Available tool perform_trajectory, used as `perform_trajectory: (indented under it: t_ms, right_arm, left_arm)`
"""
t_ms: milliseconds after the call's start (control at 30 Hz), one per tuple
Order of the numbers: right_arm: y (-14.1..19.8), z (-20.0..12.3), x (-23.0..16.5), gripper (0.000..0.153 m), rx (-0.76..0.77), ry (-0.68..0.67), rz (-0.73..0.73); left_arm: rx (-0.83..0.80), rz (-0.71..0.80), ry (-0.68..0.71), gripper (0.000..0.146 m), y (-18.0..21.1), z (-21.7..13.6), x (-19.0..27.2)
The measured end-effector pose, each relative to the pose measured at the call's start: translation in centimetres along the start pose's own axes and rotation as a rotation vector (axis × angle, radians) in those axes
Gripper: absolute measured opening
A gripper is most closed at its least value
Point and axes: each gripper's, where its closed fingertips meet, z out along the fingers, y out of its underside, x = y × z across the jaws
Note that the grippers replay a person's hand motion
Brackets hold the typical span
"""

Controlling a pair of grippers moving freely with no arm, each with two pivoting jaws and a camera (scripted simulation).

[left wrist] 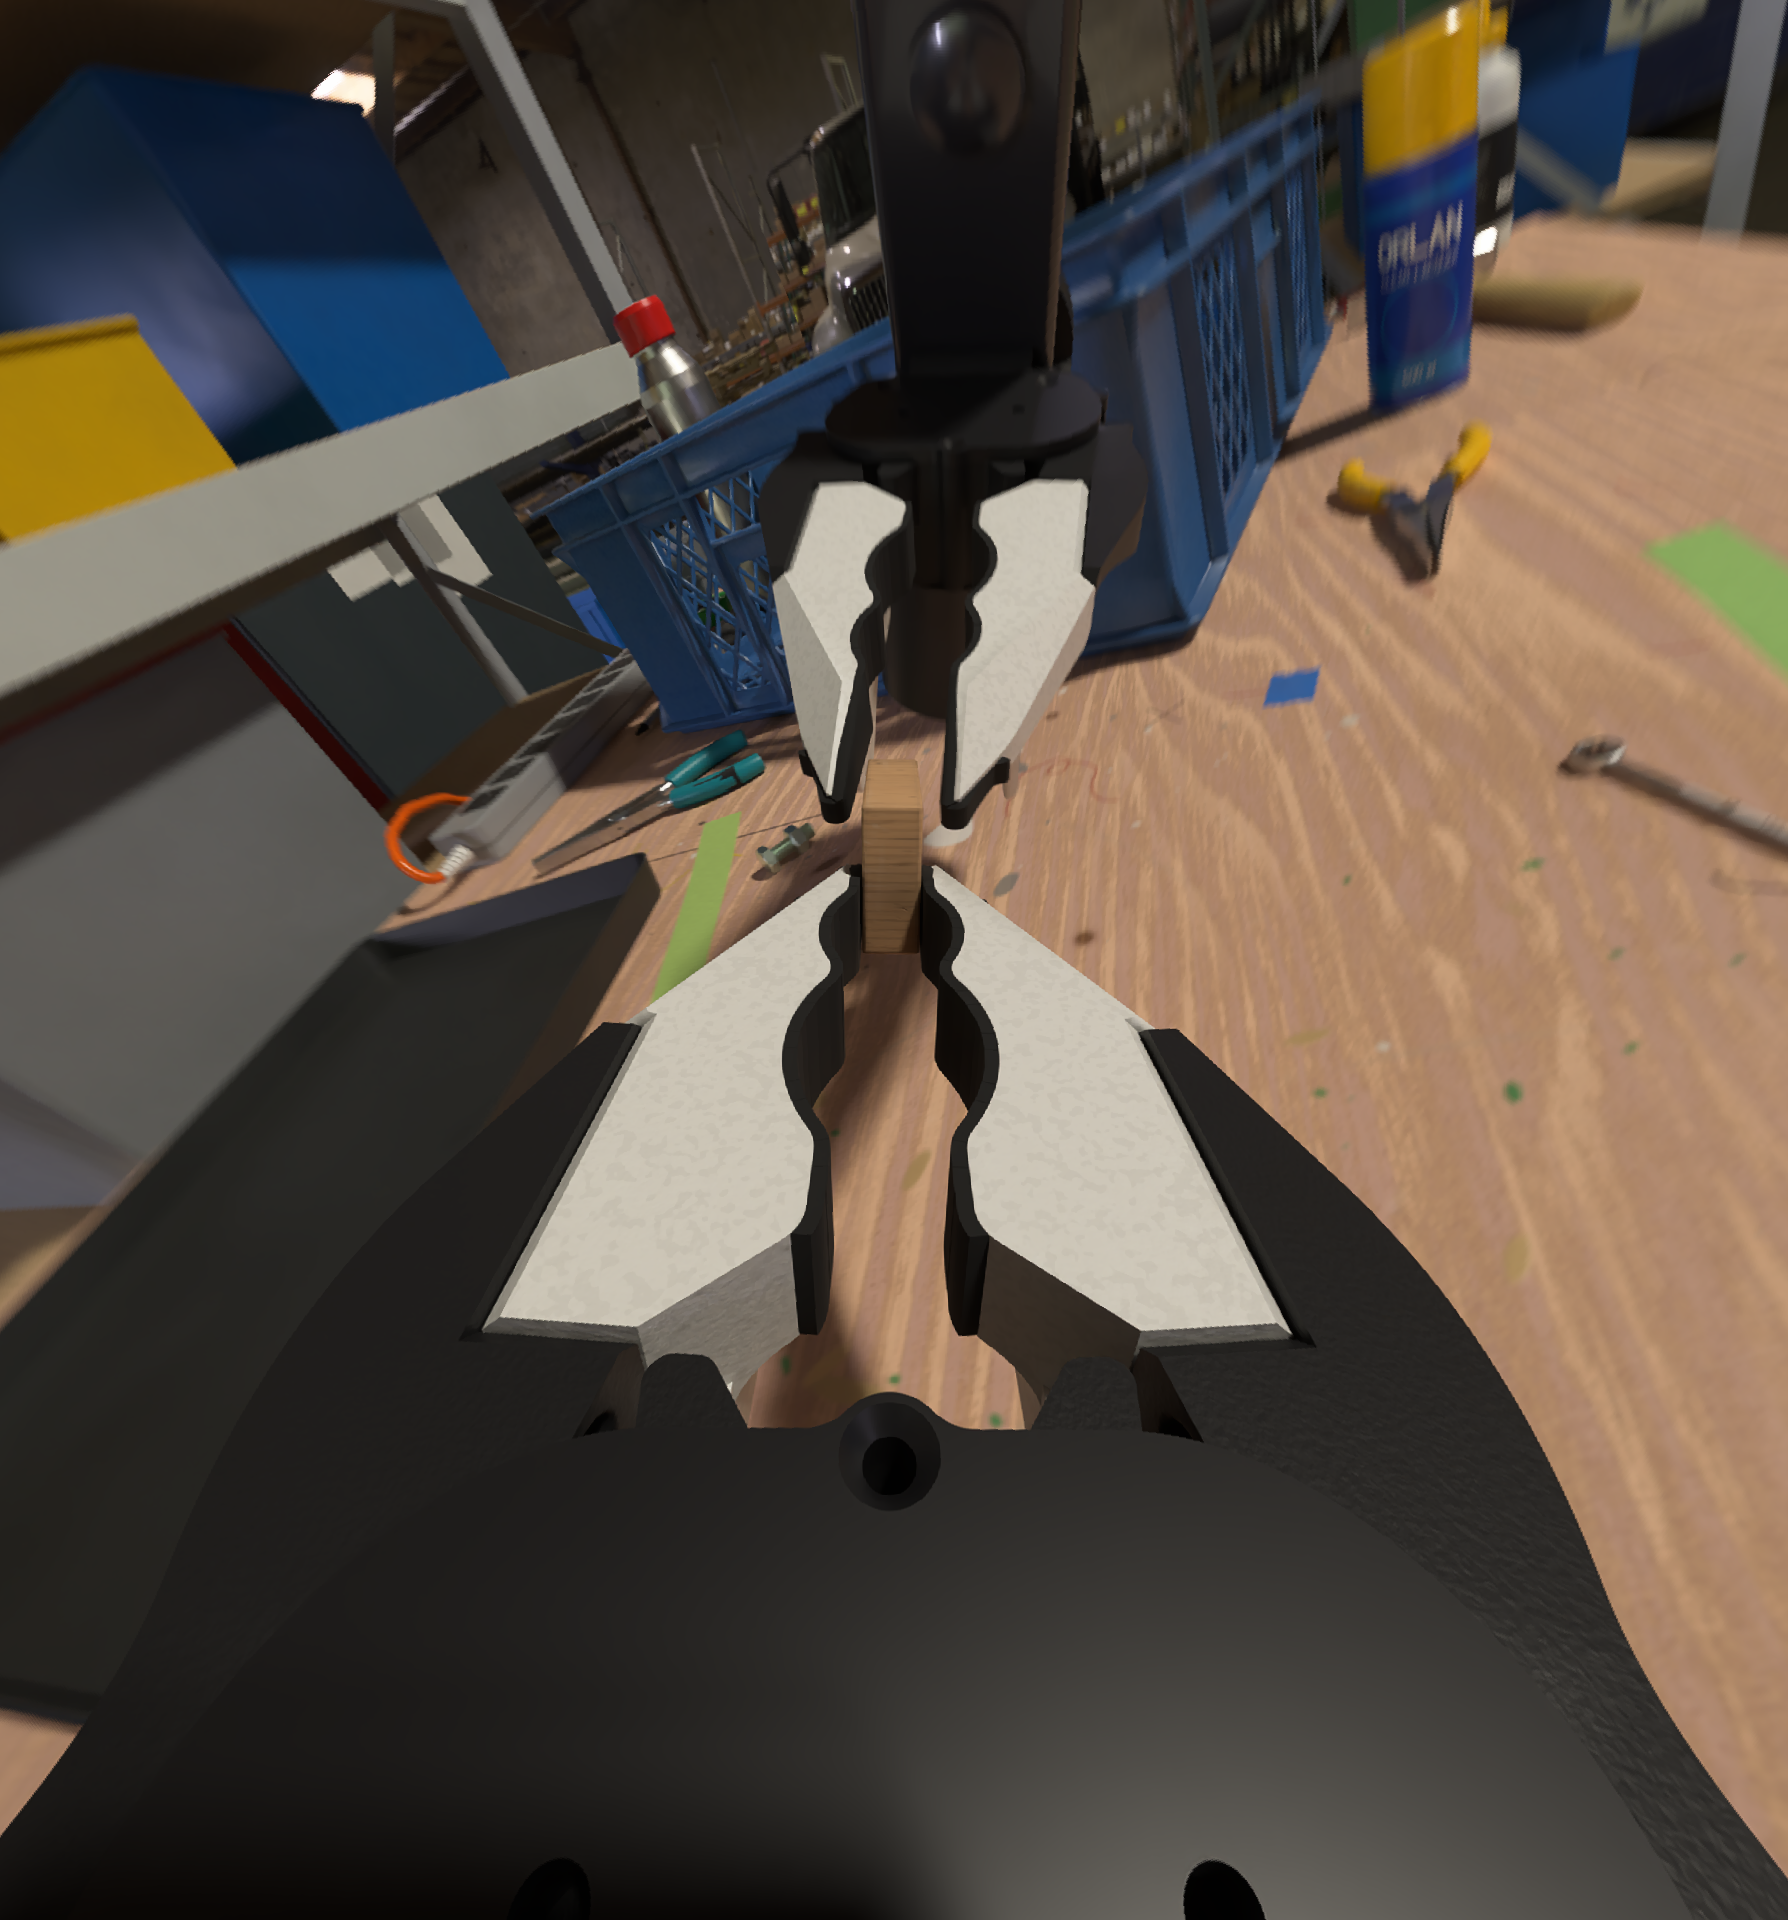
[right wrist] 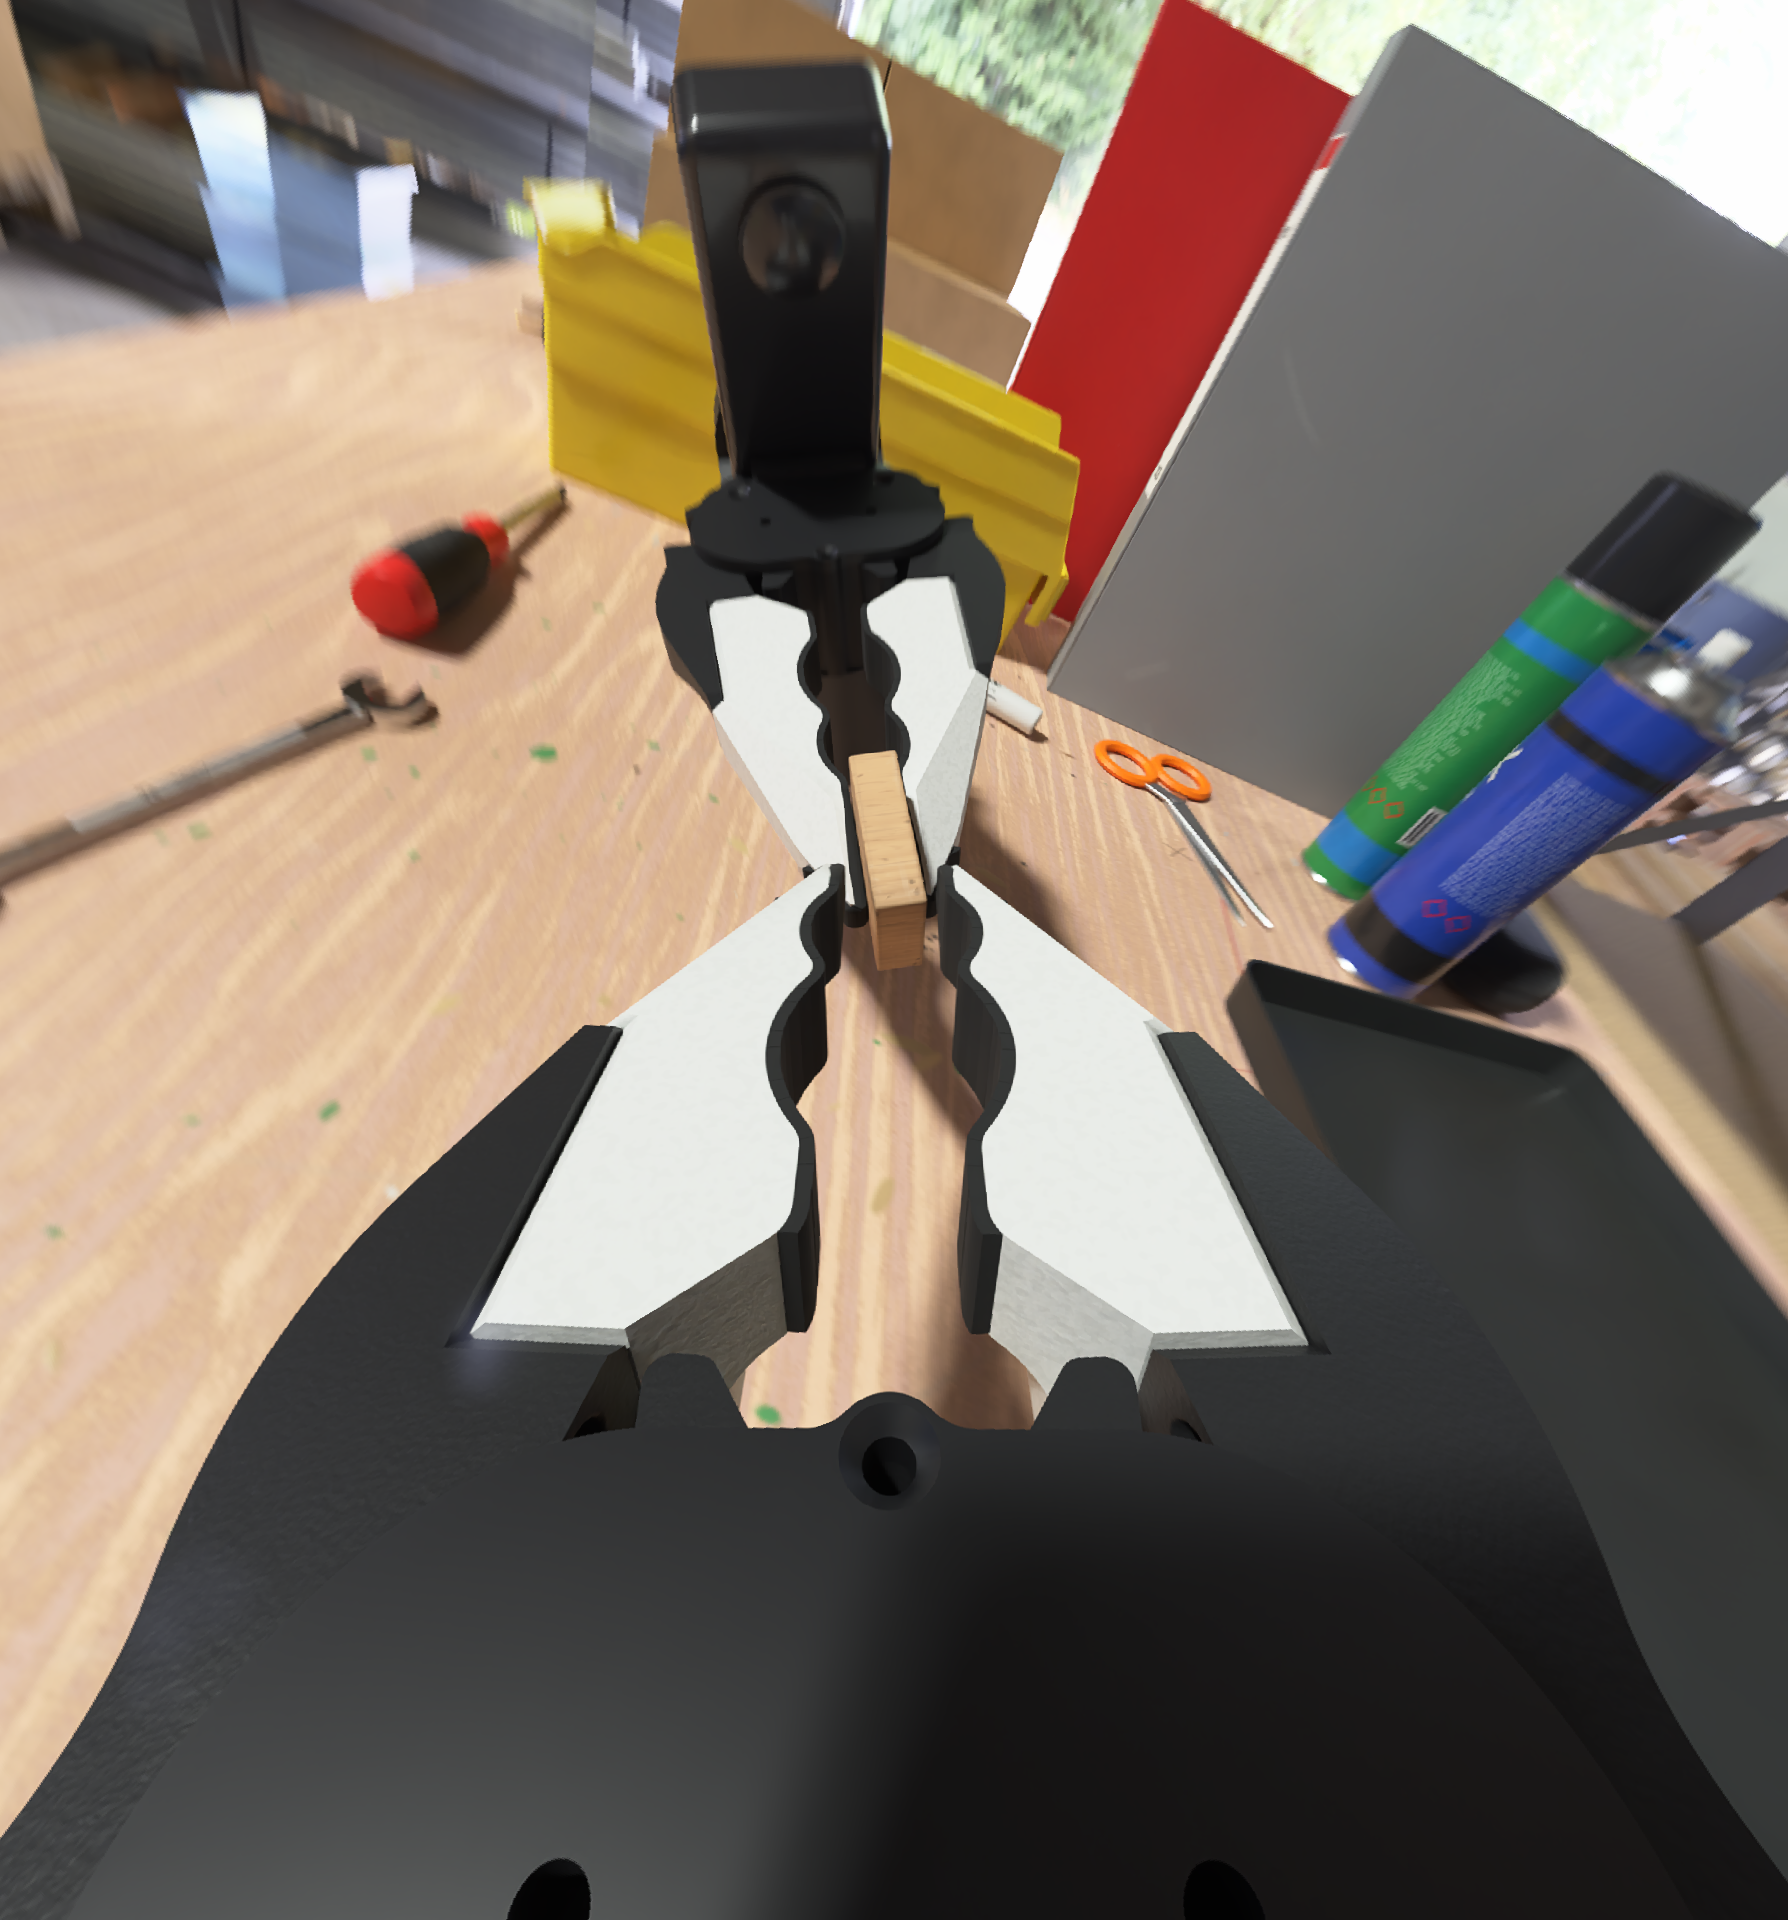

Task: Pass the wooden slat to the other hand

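Note:
The wooden slat is a short light-wood piece held end-on above the wooden table. My left gripper is shut on its near end. My right gripper faces it from the far side, jaws open, its fingertips on either side of the slat's far end with gaps showing. In the right wrist view the slat sits between my right gripper's open fingertips without touching, while the left gripper clamps it from beyond.
A blue crate, a spray can, yellow pliers, a wrench and teal pliers lie around. A screwdriver, a yellow bin, orange scissors, spray cans and a dark tray are nearby.

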Motion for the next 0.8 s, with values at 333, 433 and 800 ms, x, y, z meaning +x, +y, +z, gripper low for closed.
perform_trajectory:
  t_ms: [333,433,800]
  right_arm:
    - [0.4,0.3,2.0,0.026,0.117,-0.079,0.458]
    - [1.0,0.4,2.4,0.026,0.107,-0.057,0.488]
    - [2.7,-0.1,4.2,0.048,0.066,0.009,0.521]
  left_arm:
    - [0.026,-0.300,0.013,0.009,0.3,0.2,-1.6]
    - [-0.009,-0.337,-0.002,0.009,0.9,0.3,-2.1]
    - [0.047,-0.991,0.166,0.009,2.0,0.2,-3.0]
